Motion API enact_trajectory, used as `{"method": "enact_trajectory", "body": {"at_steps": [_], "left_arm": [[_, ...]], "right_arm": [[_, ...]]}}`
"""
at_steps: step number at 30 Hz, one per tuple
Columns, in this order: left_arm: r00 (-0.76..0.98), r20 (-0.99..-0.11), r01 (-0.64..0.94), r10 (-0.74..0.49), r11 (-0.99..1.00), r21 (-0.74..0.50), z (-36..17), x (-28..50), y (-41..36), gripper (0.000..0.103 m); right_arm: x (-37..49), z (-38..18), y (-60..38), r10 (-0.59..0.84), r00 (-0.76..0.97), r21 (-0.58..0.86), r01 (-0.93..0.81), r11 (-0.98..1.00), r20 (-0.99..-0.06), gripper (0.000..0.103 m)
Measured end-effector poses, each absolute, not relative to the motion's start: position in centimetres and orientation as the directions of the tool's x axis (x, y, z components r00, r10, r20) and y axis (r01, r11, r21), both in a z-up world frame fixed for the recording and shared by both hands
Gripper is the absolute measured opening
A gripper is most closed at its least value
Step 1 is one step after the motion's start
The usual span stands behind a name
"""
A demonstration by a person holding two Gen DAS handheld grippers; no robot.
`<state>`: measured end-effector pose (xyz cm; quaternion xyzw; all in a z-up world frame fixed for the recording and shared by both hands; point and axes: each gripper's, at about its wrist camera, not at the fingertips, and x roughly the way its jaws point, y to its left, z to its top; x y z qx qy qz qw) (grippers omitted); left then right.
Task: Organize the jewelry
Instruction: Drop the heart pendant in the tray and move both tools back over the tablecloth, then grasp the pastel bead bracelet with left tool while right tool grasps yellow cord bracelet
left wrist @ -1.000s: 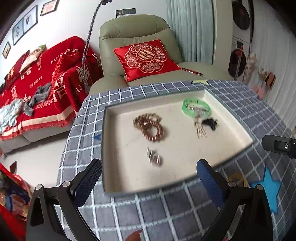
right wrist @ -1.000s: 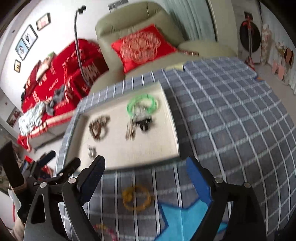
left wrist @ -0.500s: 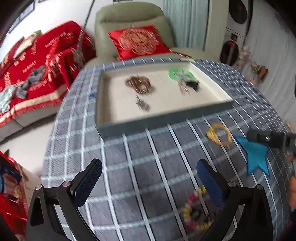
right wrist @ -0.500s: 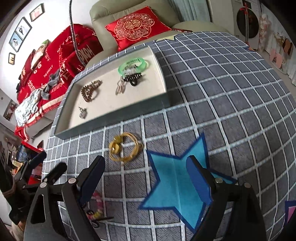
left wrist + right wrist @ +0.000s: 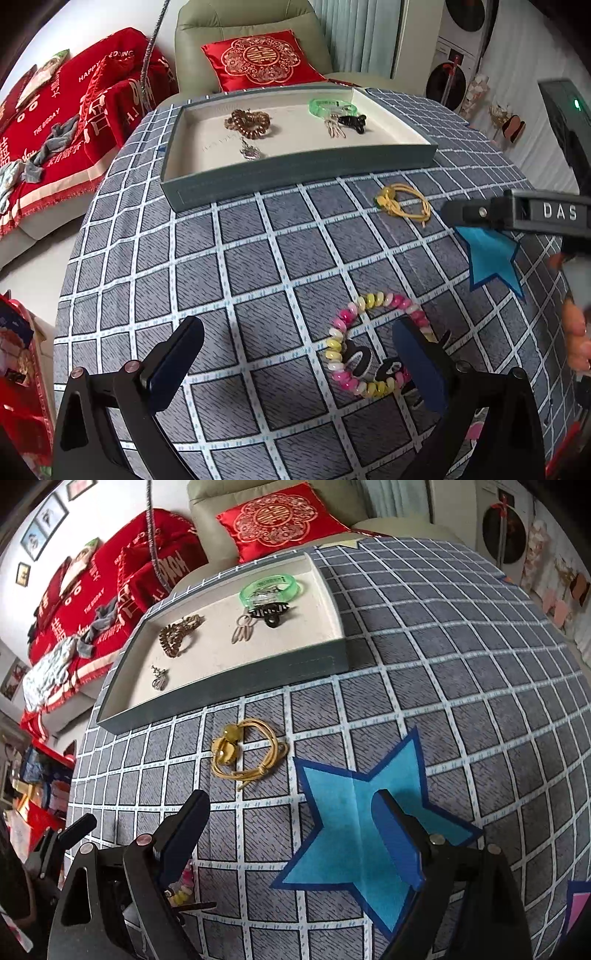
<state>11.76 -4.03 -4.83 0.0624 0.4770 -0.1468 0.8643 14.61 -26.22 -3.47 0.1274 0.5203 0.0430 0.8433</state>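
Observation:
A grey tray (image 5: 295, 171) with a cream floor holds a brown bead bracelet (image 5: 248, 122), a green bangle (image 5: 331, 107), a black clip (image 5: 352, 123) and a silver piece (image 5: 250, 151). On the checked cloth lie a yellow cord bracelet (image 5: 403, 201) and a pink and yellow bead bracelet (image 5: 365, 347). My left gripper (image 5: 295, 365) is open and empty, its right finger beside the bead bracelet. My right gripper (image 5: 291, 838) is open and empty, just short of the yellow cord bracelet (image 5: 245, 753). The tray (image 5: 229, 694) lies beyond it.
Blue paper stars (image 5: 364, 823) lie on the checked tablecloth (image 5: 229, 266). The right gripper's body (image 5: 517, 214) reaches in at the right of the left wrist view. A green armchair with a red cushion (image 5: 258, 59) stands behind the table, a red-covered sofa (image 5: 55, 122) to the left.
Both grippers have drawn back from the tray toward the near side of the table. The yellow cord bracelet and the bead bracelet have come into view. Both stay open.

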Motion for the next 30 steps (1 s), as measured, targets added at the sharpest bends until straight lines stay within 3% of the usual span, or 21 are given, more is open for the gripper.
{"method": "enact_trajectory", "body": {"at_steps": [17, 22, 24, 27, 29, 30], "left_arm": [[0.491, -0.855, 0.314, -0.166, 0.949, -0.004, -5.9, 11.4, -5.1, 0.100], [0.487, -0.856, 0.330, -0.176, 0.944, -0.006, -5.9, 11.2, -5.5, 0.098], [0.490, -0.852, 0.347, -0.185, 0.938, -0.004, -5.7, 10.9, -5.8, 0.089], [0.487, -0.850, 0.375, -0.200, 0.927, -0.004, -5.5, 10.6, -6.3, 0.078], [0.481, -0.851, 0.390, -0.210, 0.921, -0.007, -5.4, 10.4, -6.6, 0.072], [0.478, -0.852, 0.398, -0.215, 0.917, -0.009, -5.4, 10.3, -6.7, 0.068]], "right_arm": [[18.7, -4.8, -21.4, 0.156, 0.438, 0.139, -0.070, 0.988, -0.886, 0.091], [18.9, -5.1, -19.9, 0.087, 0.451, 0.040, -0.112, 0.993, -0.888, 0.090], [18.7, -5.3, -19.5, 0.051, 0.459, -0.009, -0.126, 0.992, -0.887, 0.087], [18.3, -5.1, -19.2, 0.059, 0.475, -0.008, -0.137, 0.990, -0.878, 0.075], [18.1, -4.8, -19.2, 0.061, 0.480, -0.006, -0.136, 0.991, -0.875, 0.057], [18.1, -4.7, -19.3, 0.061, 0.480, -0.004, -0.134, 0.991, -0.875, 0.054]]}}
